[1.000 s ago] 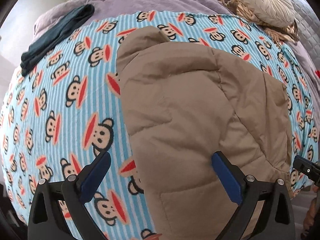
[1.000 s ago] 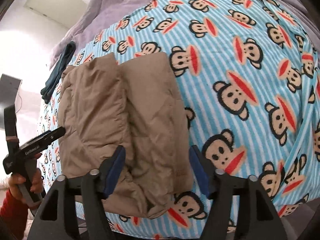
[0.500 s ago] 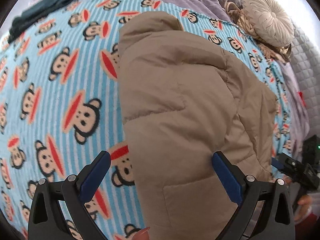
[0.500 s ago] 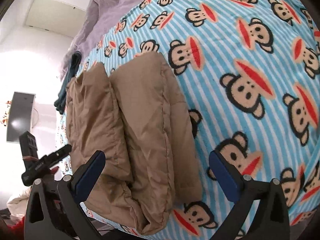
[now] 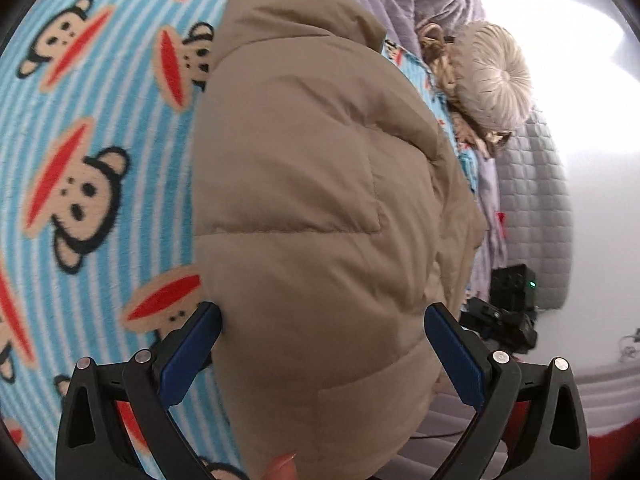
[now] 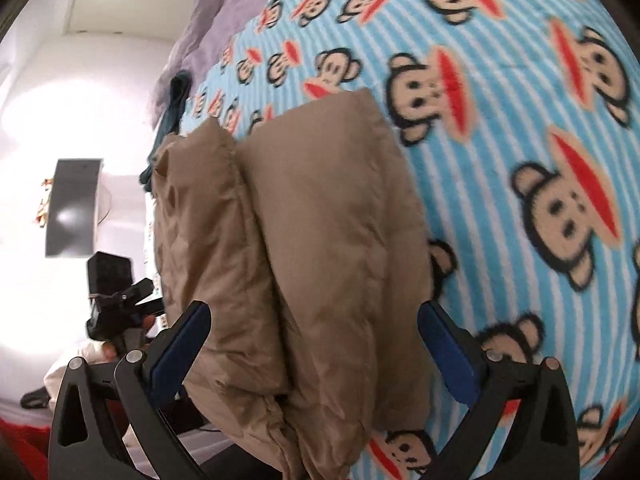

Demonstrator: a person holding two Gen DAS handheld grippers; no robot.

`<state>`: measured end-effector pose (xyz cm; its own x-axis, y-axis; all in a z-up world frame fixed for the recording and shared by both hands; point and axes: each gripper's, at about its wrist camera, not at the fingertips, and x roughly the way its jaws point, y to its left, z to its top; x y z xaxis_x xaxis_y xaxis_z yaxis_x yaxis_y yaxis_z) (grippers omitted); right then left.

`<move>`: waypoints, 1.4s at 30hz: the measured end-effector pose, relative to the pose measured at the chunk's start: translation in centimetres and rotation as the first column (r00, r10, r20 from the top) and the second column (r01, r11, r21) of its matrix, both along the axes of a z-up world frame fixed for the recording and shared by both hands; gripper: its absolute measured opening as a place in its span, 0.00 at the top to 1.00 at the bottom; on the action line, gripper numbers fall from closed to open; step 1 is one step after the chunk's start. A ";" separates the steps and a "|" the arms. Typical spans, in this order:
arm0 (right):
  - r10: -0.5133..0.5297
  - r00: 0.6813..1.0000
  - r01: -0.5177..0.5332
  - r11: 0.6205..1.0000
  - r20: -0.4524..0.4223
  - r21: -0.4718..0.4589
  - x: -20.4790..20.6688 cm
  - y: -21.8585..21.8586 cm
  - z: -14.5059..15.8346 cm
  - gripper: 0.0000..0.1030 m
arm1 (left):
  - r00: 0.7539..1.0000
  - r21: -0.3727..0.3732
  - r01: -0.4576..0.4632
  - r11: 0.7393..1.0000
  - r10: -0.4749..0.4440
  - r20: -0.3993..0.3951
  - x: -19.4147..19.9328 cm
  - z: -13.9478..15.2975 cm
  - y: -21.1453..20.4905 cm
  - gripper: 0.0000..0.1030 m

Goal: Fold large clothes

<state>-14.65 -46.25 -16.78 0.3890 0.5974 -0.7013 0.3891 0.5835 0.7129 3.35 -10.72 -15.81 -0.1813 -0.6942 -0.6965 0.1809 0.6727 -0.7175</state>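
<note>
While straddled by spread left gripper (image 5: 322, 346) and right gripper (image 6: 314, 338): tan puffer jacket (image 5: 320, 200), light, soft, springy, slippery; best pinched at near hem.

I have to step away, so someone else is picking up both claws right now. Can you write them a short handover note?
Left claw: open, straddling the near end of the tan puffer jacket, not clamped.
Right claw: its jaws have just been opening; now wide open around the jacket's other near end, nothing gripped.
Jacket lies on the monkey-print blanket, already folded into a narrow bundle, two padded layers side by side.
Left: probably grip both near ends and fold the bundle once more; then set it aside.
</note>
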 end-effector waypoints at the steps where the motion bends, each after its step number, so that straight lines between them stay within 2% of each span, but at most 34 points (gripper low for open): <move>1: 0.011 1.000 -0.011 1.000 0.003 0.004 0.3 0.2 -0.1 0.00 | 1.000 -0.008 0.001 1.000 -0.001 0.000 0.1 -0.2 -0.1 0.01; 4: 0.055 0.998 -0.056 0.998 -0.026 -0.017 1.9 0.6 -1.2 0.00 | 1.000 -0.018 0.012 1.000 -0.012 -0.001 0.6 -1.0 -0.4 0.01; 7: 0.088 0.995 -0.087 0.996 -0.046 0.016 3.1 0.9 -3.1 0.00 | 0.999 0.006 0.053 0.999 -0.053 0.000 1.0 -2.4 -1.4 0.01; 9: 0.099 0.994 -0.097 0.994 -0.043 0.051 3.8 1.1 -4.3 0.00 | 0.998 -0.003 0.066 0.998 -0.066 -0.003 1.0 -3.2 -1.5 0.01; 15: 0.078 0.997 -0.076 0.985 -0.007 0.154 5.8 1.2 -6.6 0.00 | 0.997 -0.073 0.035 0.997 -0.040 -0.069 1.4 -5.8 -2.4 0.00; 19: 0.082 0.996 -0.077 0.979 -0.017 0.188 6.7 1.4 -7.6 0.00 | 0.995 -0.075 0.023 0.997 -0.030 -0.097 1.4 -6.6 -3.5 0.00; 24: 0.054 0.998 -0.045 0.979 -0.038 0.197 7.6 2.2 -7.6 0.00 | 0.999 -0.004 0.038 0.999 -0.039 -0.036 0.6 -5.2 -6.0 0.00; 27: 0.041 0.998 -0.030 0.977 -0.047 0.211 7.6 2.6 -7.3 0.04 | 0.999 0.010 0.036 0.999 -0.036 0.010 0.0 -4.1 -6.5 0.07; 29: 0.042 0.998 -0.033 0.975 -0.041 0.218 7.8 3.1 -6.7 0.22 | 0.999 0.005 0.032 0.999 -0.032 0.031 -0.3 -3.5 -6.2 0.14; 32: 0.054 0.999 -0.051 0.976 -0.008 0.213 8.0 3.8 -5.3 0.38 | 0.999 -0.006 0.034 0.999 -0.034 0.039 -0.5 -2.8 -6.0 0.17; 34: 0.049 0.999 -0.050 0.976 0.012 0.212 7.9 4.2 -4.4 0.42 | 0.998 -0.006 0.040 0.999 -0.040 0.049 -0.5 -2.0 -6.0 0.17; 42: 0.026 0.997 -0.045 0.963 0.074 0.265 8.7 6.4 -1.9 0.44 | 0.991 -0.038 0.024 0.999 -0.019 0.132 0.2 3.4 -3.0 0.17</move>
